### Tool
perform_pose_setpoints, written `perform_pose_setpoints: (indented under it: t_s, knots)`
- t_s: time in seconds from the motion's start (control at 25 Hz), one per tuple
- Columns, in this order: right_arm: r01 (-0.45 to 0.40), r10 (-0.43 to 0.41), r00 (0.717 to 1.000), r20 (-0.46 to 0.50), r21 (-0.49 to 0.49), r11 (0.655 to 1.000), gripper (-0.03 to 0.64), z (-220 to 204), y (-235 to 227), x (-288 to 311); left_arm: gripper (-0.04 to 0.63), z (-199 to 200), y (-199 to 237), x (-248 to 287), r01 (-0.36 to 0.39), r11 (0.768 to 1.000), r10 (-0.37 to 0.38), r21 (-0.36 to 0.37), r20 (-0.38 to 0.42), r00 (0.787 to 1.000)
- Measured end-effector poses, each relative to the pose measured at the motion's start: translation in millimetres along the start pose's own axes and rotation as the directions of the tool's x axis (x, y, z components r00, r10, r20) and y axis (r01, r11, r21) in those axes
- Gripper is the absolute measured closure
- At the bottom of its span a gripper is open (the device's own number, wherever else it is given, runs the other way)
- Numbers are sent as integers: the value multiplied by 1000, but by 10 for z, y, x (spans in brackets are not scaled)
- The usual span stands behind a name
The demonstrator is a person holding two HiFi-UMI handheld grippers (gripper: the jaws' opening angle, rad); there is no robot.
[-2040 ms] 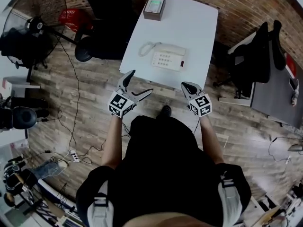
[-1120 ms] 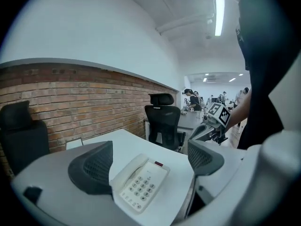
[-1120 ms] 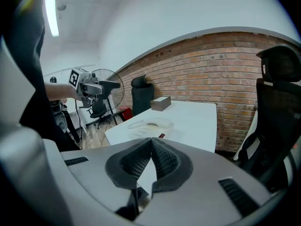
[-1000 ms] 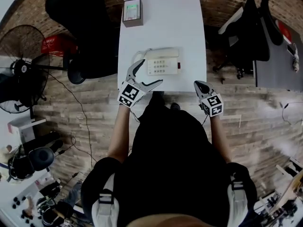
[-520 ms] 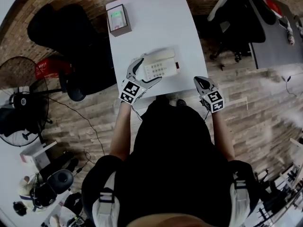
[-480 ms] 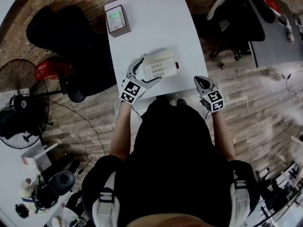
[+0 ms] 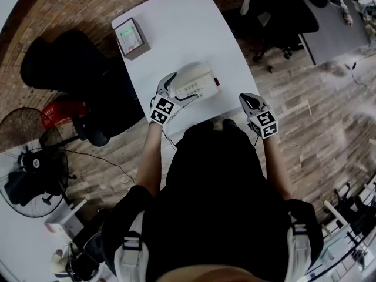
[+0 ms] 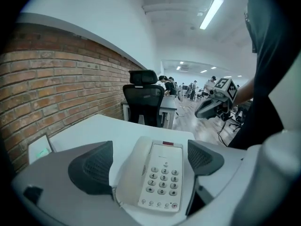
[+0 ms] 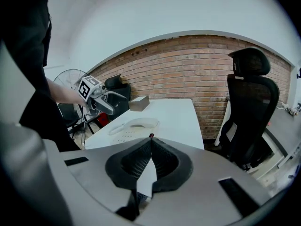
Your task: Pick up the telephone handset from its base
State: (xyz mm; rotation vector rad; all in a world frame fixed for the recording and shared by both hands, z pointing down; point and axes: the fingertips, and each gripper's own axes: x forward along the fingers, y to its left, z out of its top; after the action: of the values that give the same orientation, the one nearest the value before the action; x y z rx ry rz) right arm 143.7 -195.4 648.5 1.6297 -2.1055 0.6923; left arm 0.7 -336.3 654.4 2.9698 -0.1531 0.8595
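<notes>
The handset (image 8: 133, 169) rests on the phone (image 8: 162, 173) on the desk (image 7: 179, 34), its long axis running straight away from the left tool (image 8: 149, 160), whose wide-open jaws straddle the whole phone. The right tool (image 9: 149, 161), pinched together and empty, hangs farther off.

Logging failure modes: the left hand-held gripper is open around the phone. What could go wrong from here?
1. The left hand-held gripper straddles the handset and base together, so closing may grab both or press keys.
2. The right hand-held gripper is shut and away from the phone. The unheld base, near the table edge, might drag or slide.
</notes>
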Motion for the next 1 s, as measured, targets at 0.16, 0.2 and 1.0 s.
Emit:
perform_pose_setpoints:
  t_s: [0.16, 0.2, 1.0]
  knots:
    - [27, -27, 1000, -10, 14, 1000, 618, -47, 21, 39, 112, -106, 75, 121, 42, 999, -42, 3, -29, 999]
    - [37, -37, 999, -9, 22, 999, 620, -57, 17, 42, 113, -127, 87, 157, 54, 999, -54, 6, -35, 998]
    - [133, -129, 990, -60, 76, 988, 620, -237, 123, 38, 115, -631, 346, 678, 193, 980, -184, 47, -161, 970]
